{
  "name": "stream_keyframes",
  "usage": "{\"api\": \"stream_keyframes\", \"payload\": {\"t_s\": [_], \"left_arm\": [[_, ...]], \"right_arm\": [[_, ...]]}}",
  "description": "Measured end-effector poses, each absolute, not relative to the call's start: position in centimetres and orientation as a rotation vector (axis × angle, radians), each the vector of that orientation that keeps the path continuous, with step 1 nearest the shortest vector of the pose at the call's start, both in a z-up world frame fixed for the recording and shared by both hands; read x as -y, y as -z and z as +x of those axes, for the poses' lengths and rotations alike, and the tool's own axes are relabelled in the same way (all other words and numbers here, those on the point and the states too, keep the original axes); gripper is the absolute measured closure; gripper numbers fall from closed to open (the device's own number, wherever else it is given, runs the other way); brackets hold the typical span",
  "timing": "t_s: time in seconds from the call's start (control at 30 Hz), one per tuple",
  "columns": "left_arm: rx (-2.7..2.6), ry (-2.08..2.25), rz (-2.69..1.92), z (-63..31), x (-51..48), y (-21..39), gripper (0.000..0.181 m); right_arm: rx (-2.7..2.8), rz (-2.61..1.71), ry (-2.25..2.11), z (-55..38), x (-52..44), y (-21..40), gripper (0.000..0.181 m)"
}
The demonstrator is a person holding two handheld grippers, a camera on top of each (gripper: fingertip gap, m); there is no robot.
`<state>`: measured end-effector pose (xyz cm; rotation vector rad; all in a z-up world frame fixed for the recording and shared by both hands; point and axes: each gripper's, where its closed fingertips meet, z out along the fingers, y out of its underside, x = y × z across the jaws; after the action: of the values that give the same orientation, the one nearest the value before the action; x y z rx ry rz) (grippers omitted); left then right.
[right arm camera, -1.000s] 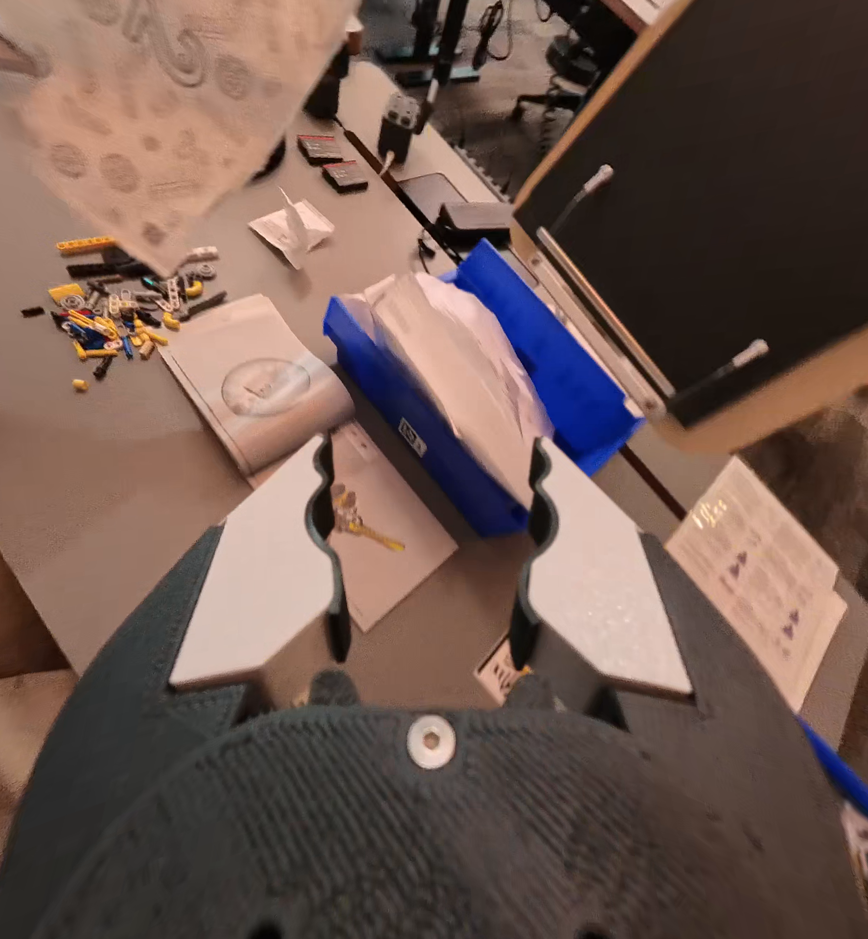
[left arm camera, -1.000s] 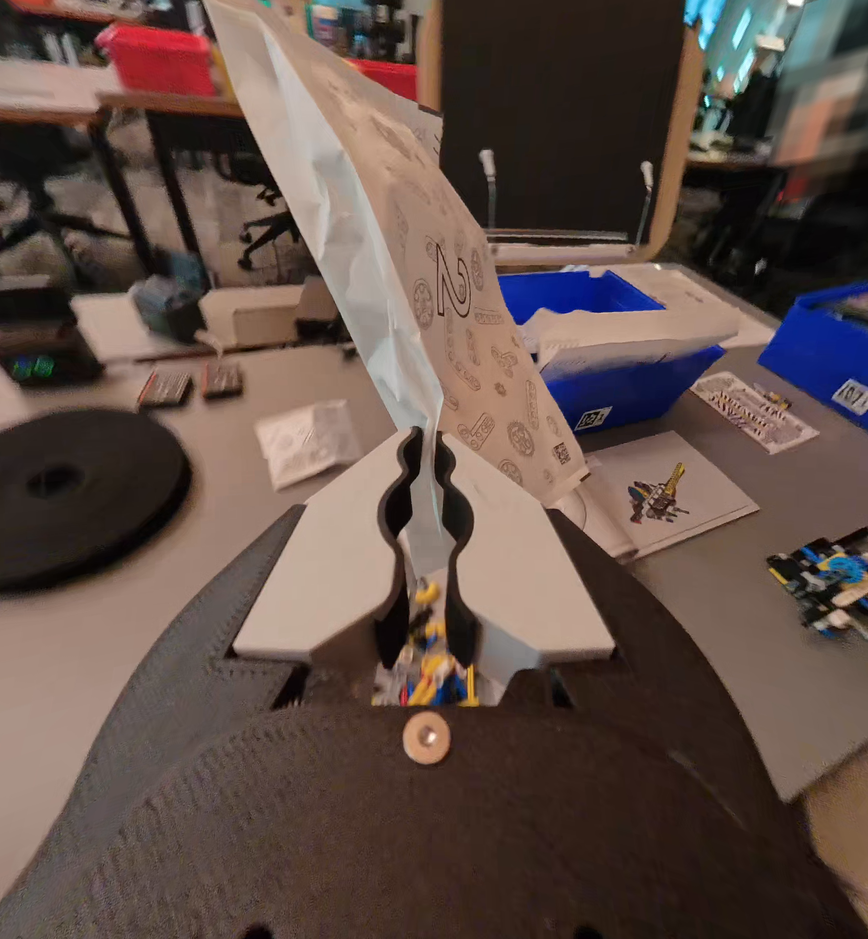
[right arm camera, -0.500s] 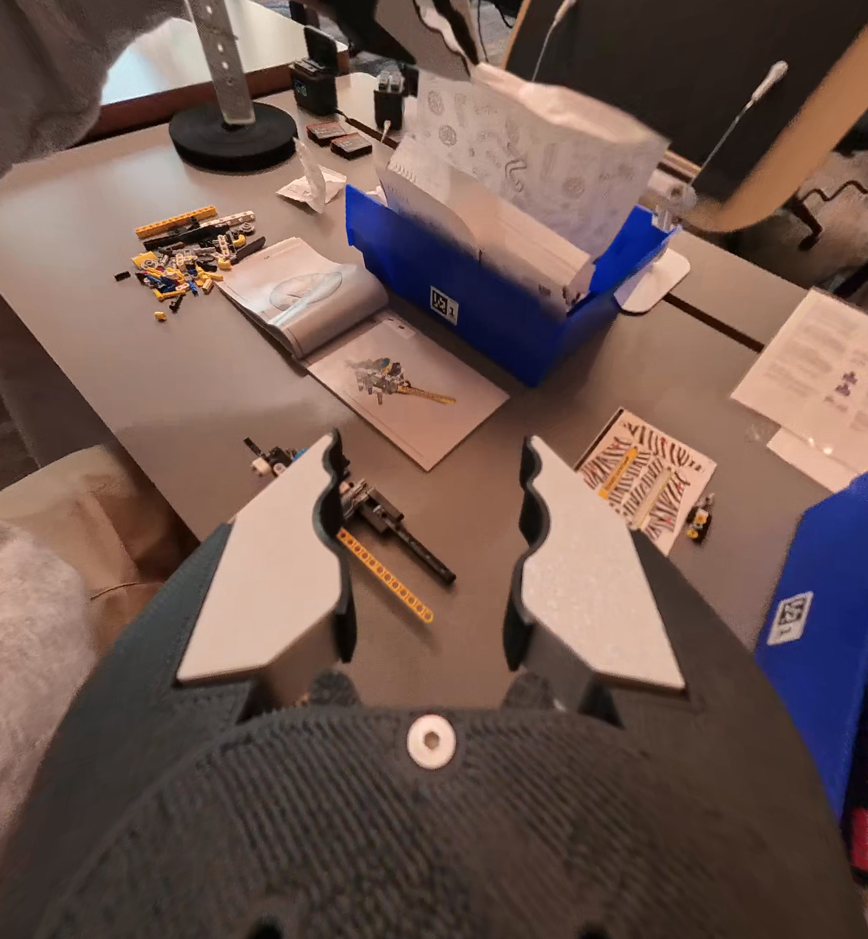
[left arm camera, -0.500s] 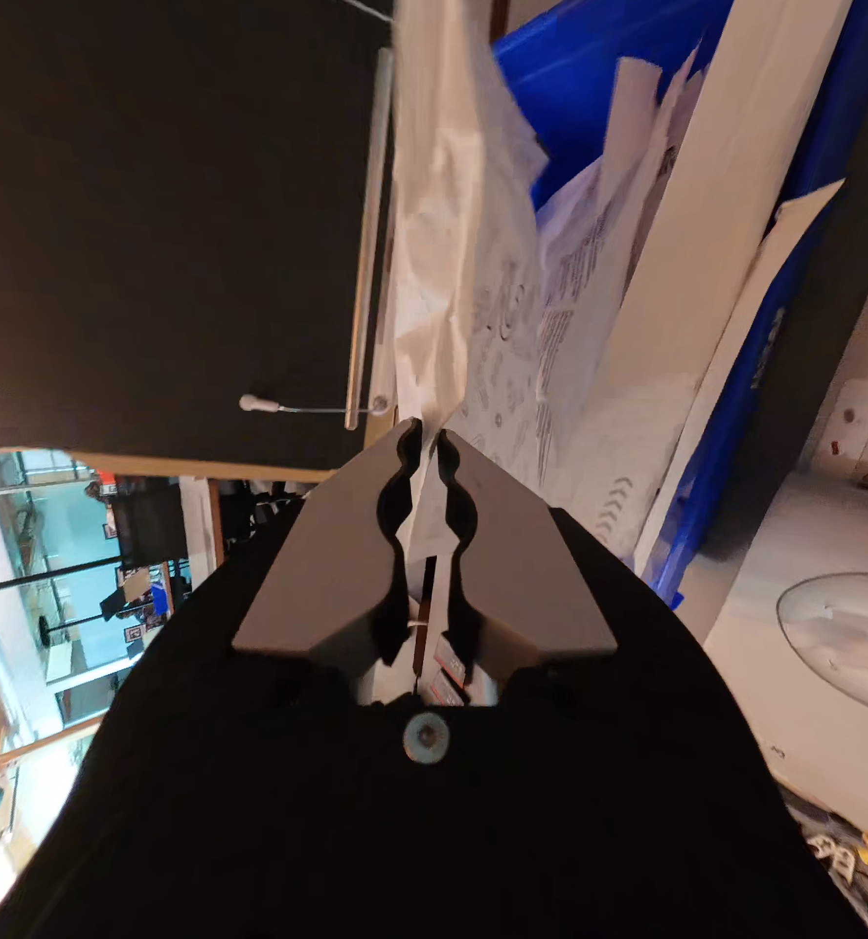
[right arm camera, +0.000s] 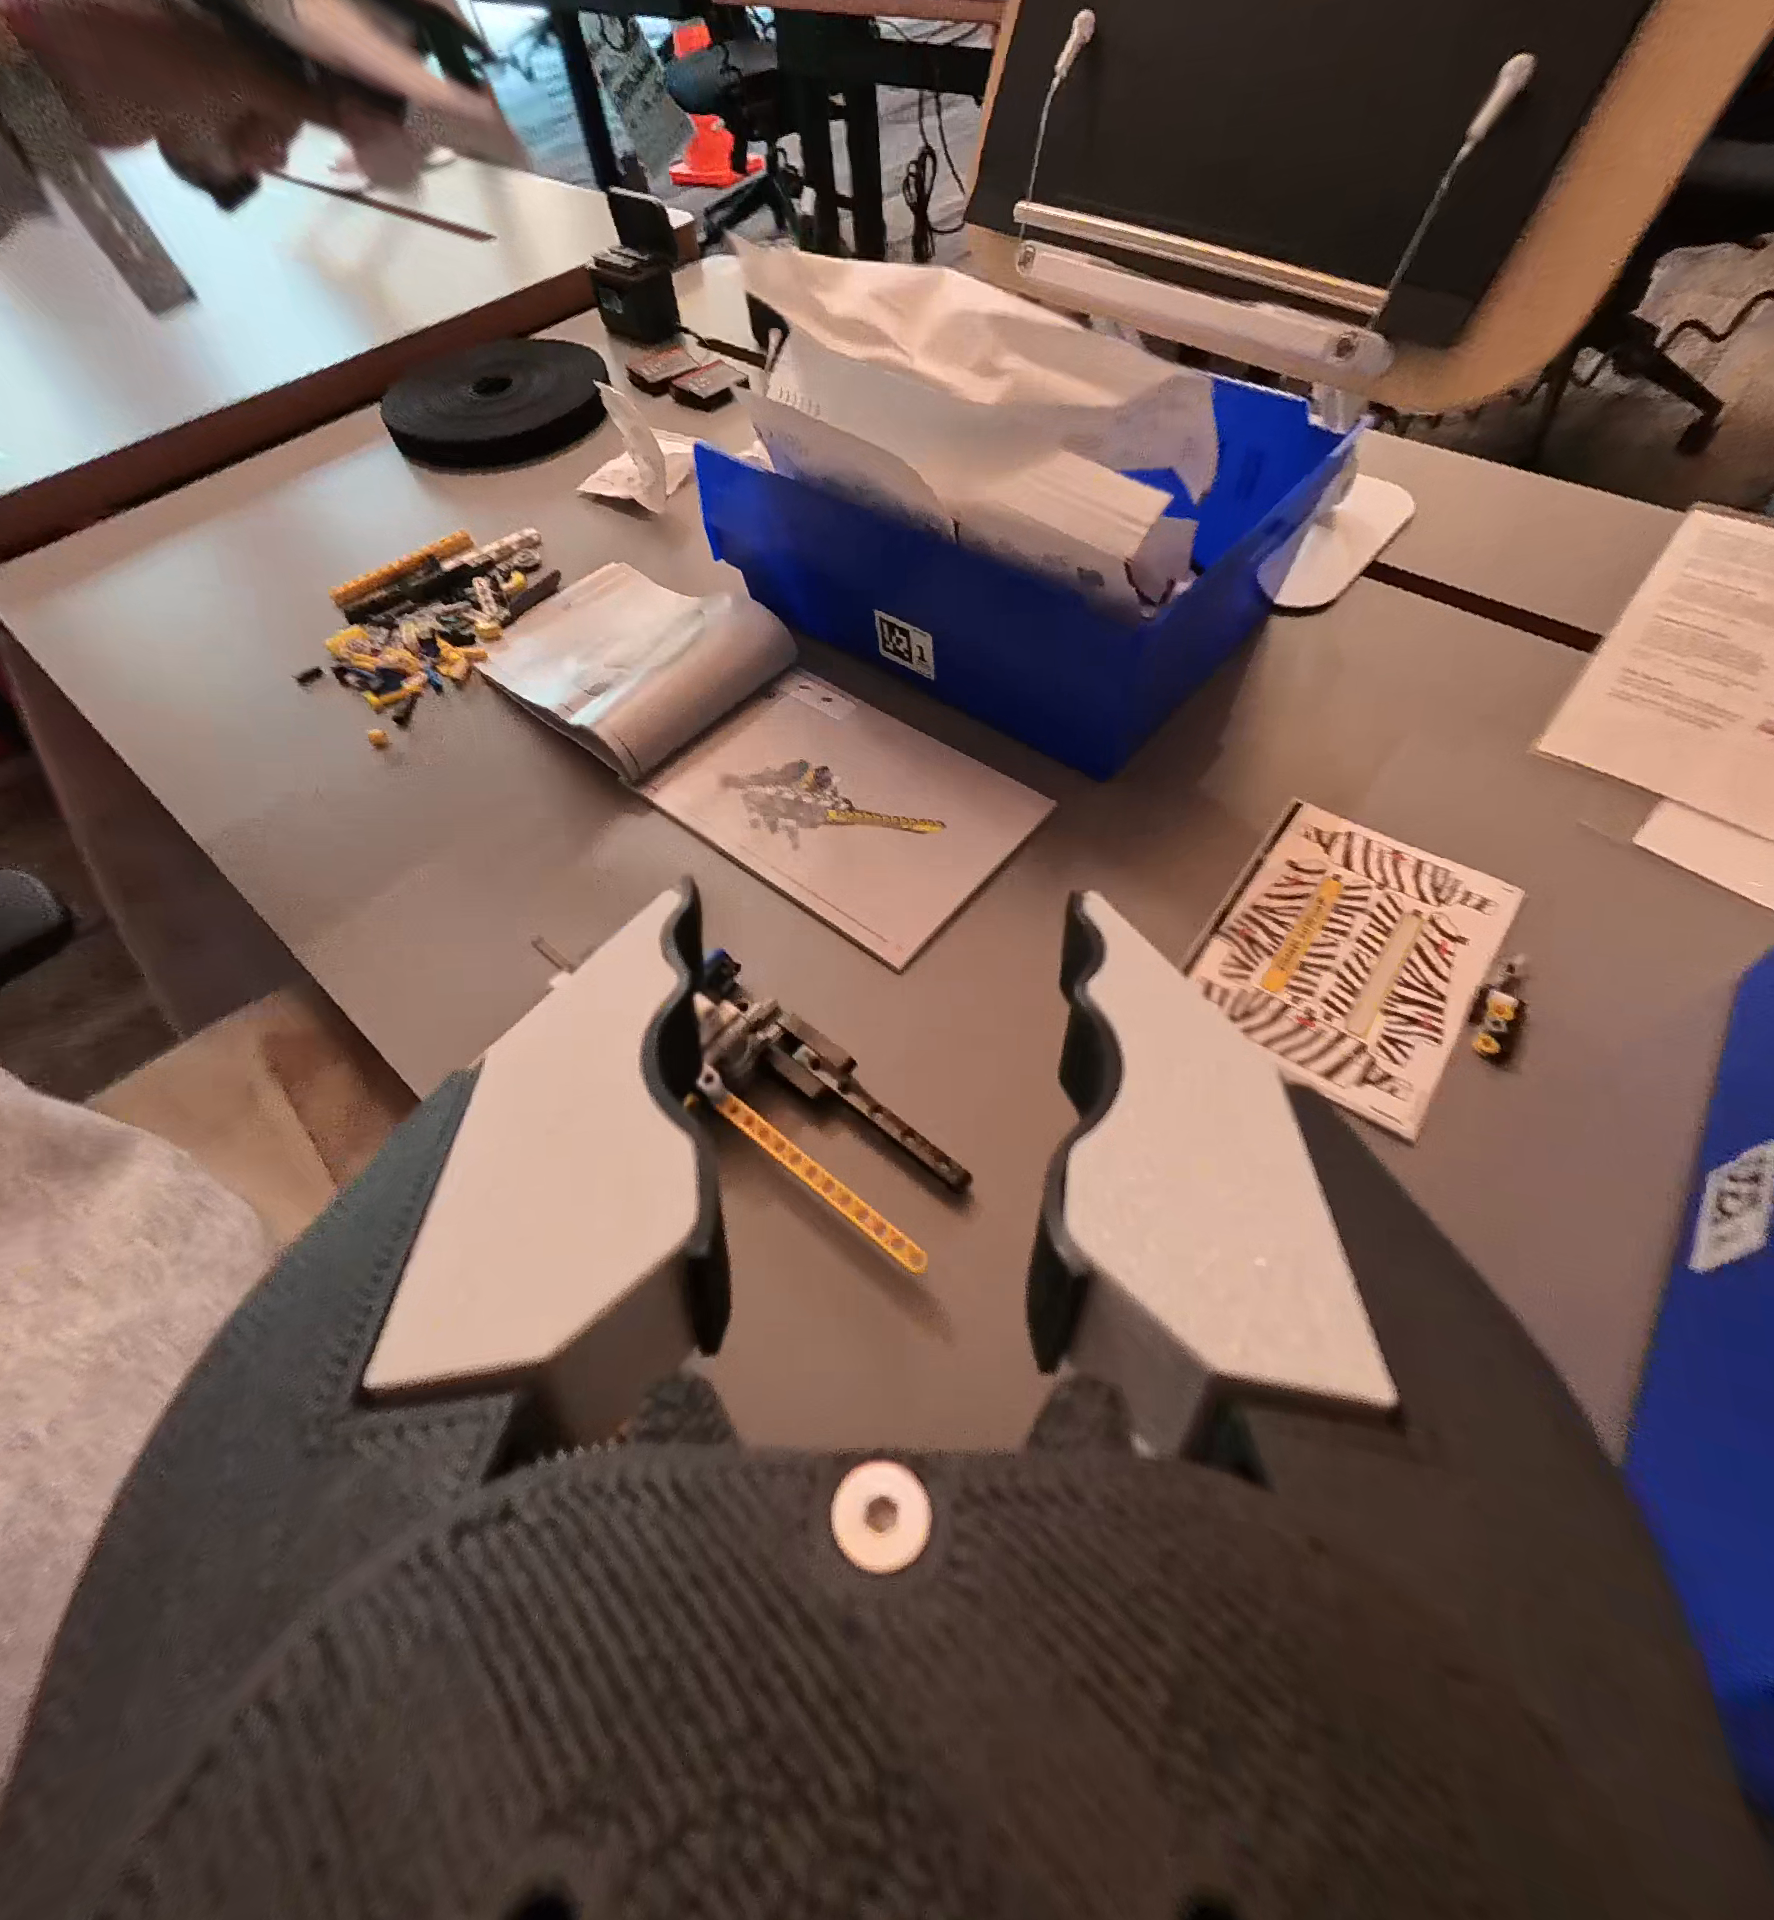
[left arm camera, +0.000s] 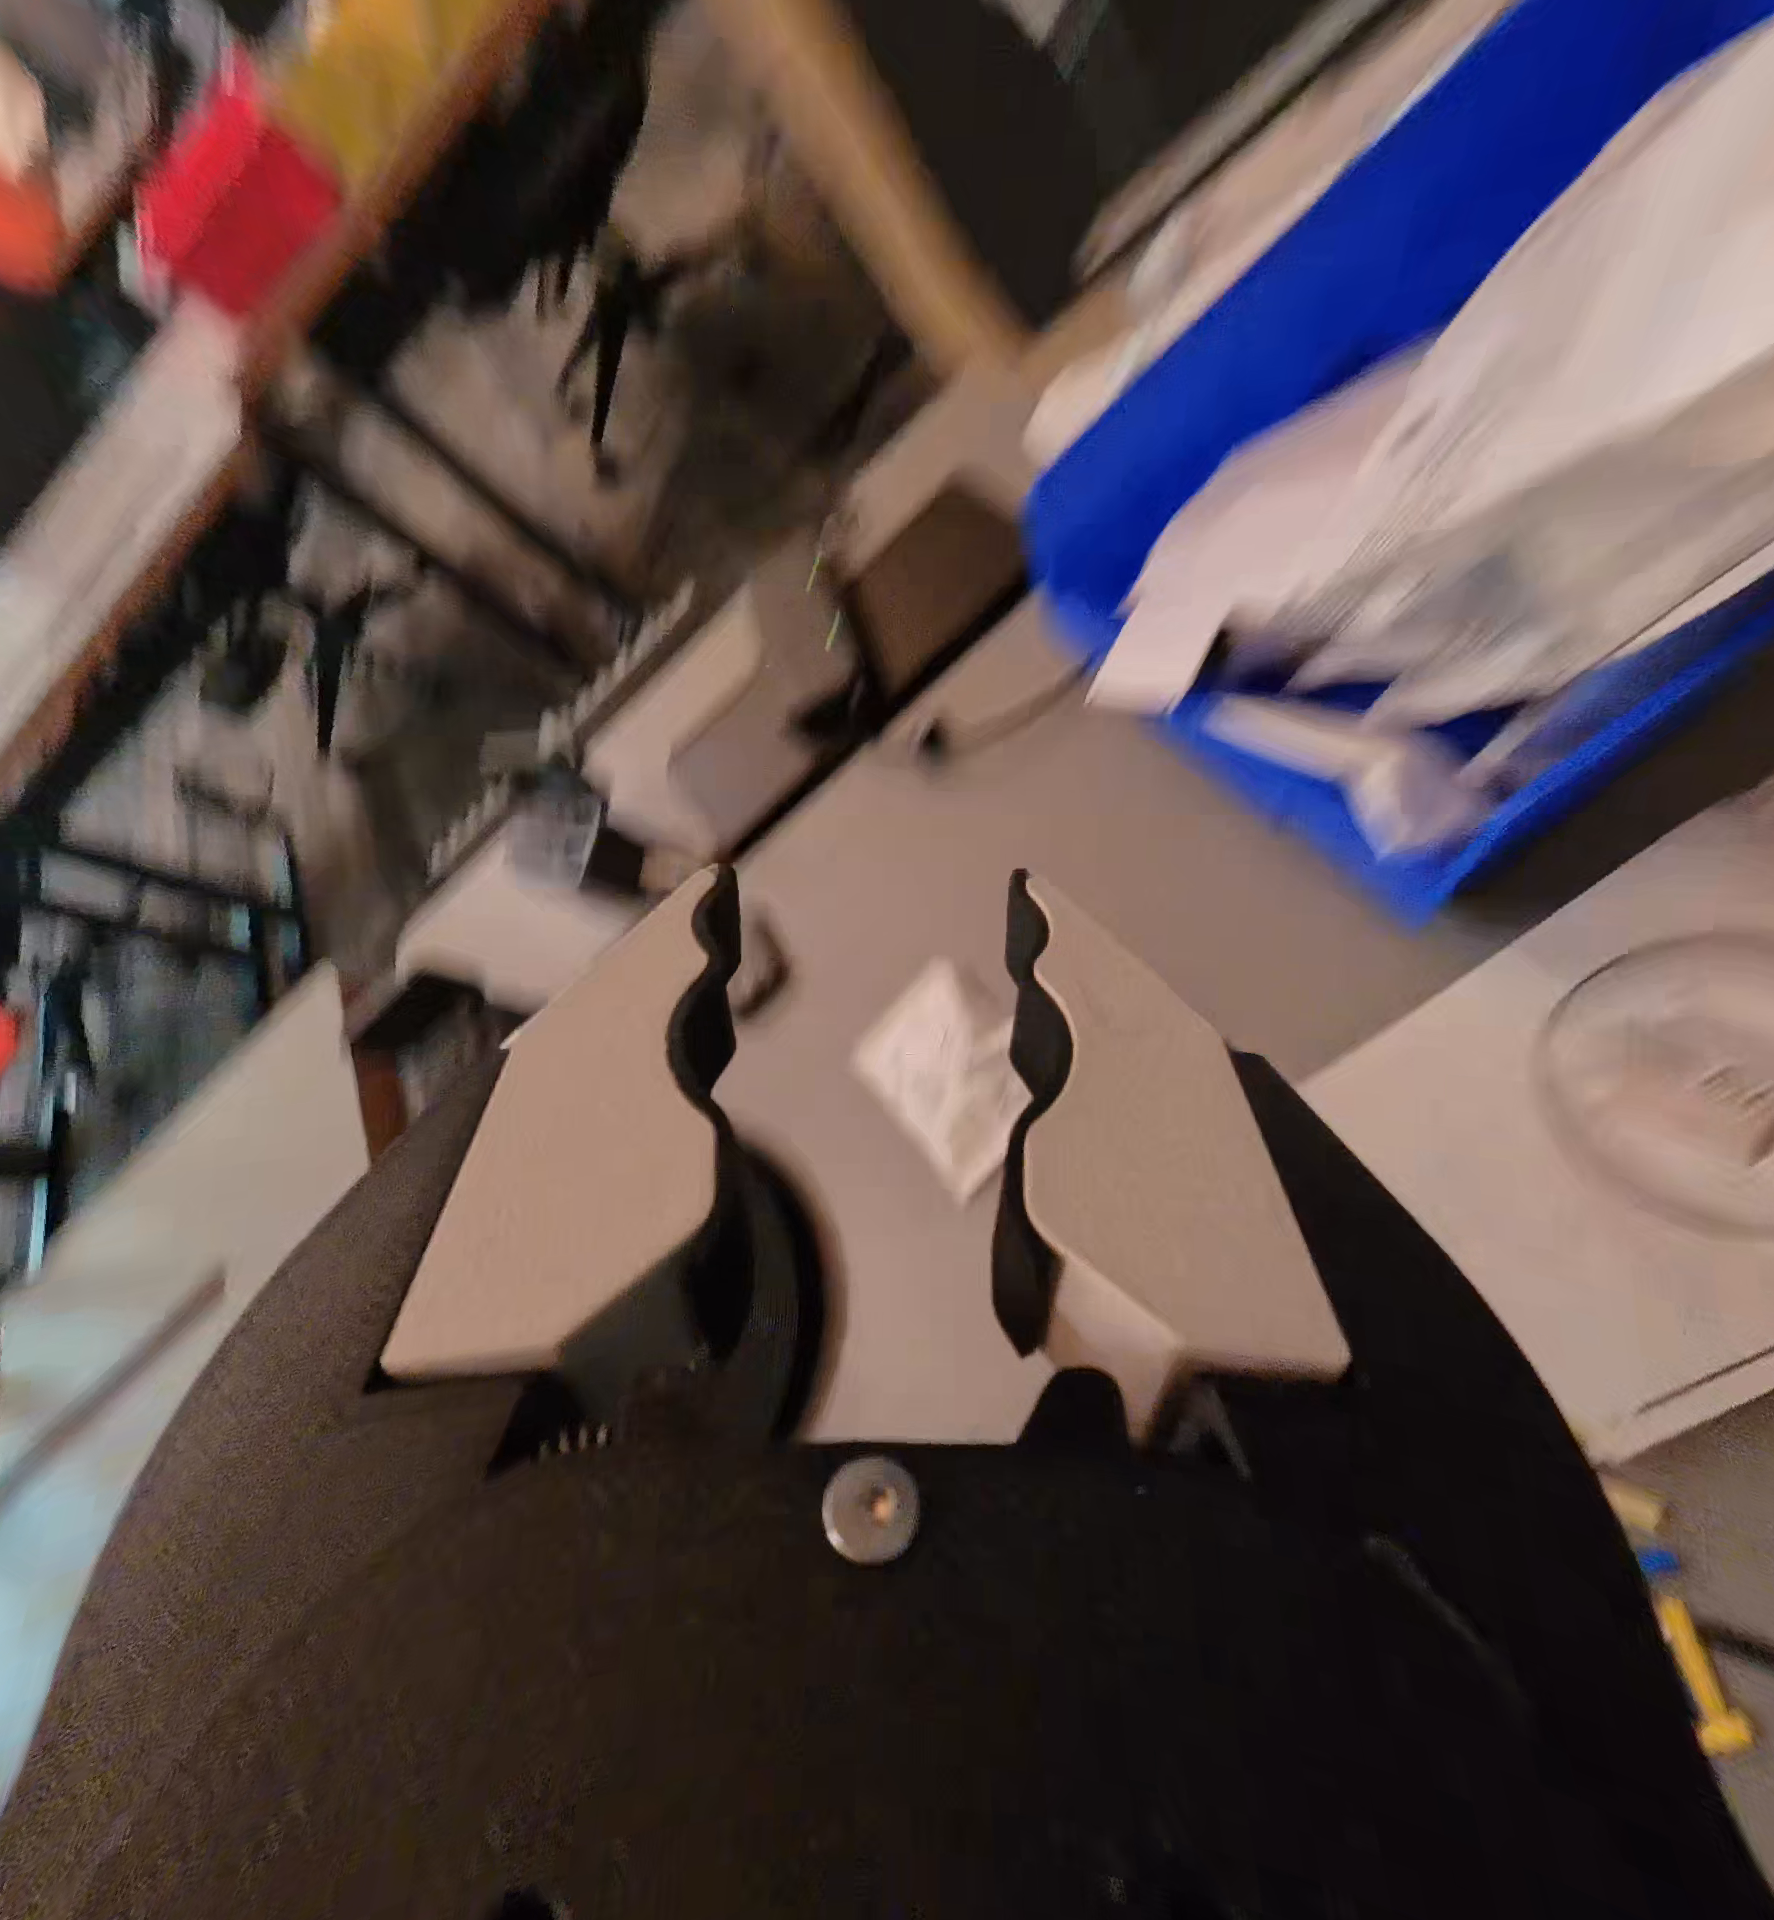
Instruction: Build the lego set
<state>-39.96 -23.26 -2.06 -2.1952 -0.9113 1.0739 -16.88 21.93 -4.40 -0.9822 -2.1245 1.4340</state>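
over the blue bin, where the emptied paper bag now lies, the left gripper has let go and gapes empty, the right gripper hangs open above the part-built lego assembly, so building can resume.

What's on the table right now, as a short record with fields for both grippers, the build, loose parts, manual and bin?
left gripper: open, empty
right gripper: open, empty
partial build: on table, below the right gripper
loose parts pile: left of manual
manual: open, flat
blue bin: stuffed with white paper bags
sticker sheet: right of build
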Motion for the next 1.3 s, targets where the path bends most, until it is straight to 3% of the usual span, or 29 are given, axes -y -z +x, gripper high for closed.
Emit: {"api": "stream_keyframes", "payload": {"t_s": [0.1, 0.3, 0.47, 0.5, 0.53, 0.57, 0.6, 0.8, 0.93, 1.03, 1.23, 1.27, 1.3], "left_arm": [[1.175, -0.847, -2.205, -38.2, 28.4, 8.6, 0.123], [1.295, -0.591, -2.165, -38.4, 27.5, 17.2, 0.097], [1.382, -0.739, -2.362, -42.3, 27.6, 21.9, 0.068], [1.357, -0.766, -2.389, -42.8, 27.4, 22.1, 0.085], [1.343, -0.775, -2.395, -43.2, 27.1, 21.9, 0.145], [1.314, -0.751, -2.443, -43.1, 26.8, 21.8, 0.176], [1.290, -0.756, -2.467, -43.2, 26.7, 21.2, 0.181], [1.029, -0.880, -2.180, -43.4, 20.5, 7.8, 0.181], [0.823, -0.738, -2.064, -42.8, 12.0, 0.5, 0.181], [0.758, -0.489, -2.073, -43.0, 5.3, 1.0, 0.181], [0.738, -0.390, -2.166, -47.1, -2.3, 4.4, 0.181], [0.754, -0.362, -2.182, -47.5, -2.9, 4.8, 0.176], [0.771, -0.319, -2.196, -47.7, -3.4, 5.2, 0.160]], "right_arm": [[2.149, -0.982, -1.519, -17.5, -19.9, 4.2, 0.113], [2.216, -0.927, -1.500, -18.1, -17.2, 3.6, 0.113], [2.230, -0.898, -1.471, -18.1, -16.1, 2.9, 0.113], [2.230, -0.897, -1.456, -18.1, -16.2, 2.9, 0.113], [2.228, -0.897, -1.437, -18.0, -16.3, 3.0, 0.112], [2.223, -0.898, -1.419, -18.0, -16.6, 3.0, 0.113], [2.215, -0.902, -1.403, -18.0, -17.0, 3.1, 0.113], [2.175, -0.975, -1.442, -18.3, -18.7, 3.9, 0.114], [2.160, -1.004, -1.600, -18.1, -18.0, 3.6, 0.114], [2.142, -0.993, -1.658, -17.4, -17.9, 3.3, 0.115], [2.120, -1.021, -1.610, -15.5, -19.8, 4.0, 0.116], [2.116, -1.042, -1.598, -15.3, -20.4, 4.3, 0.116], [2.114, -1.064, -1.596, -15.2, -20.8, 4.7, 0.116]]}}
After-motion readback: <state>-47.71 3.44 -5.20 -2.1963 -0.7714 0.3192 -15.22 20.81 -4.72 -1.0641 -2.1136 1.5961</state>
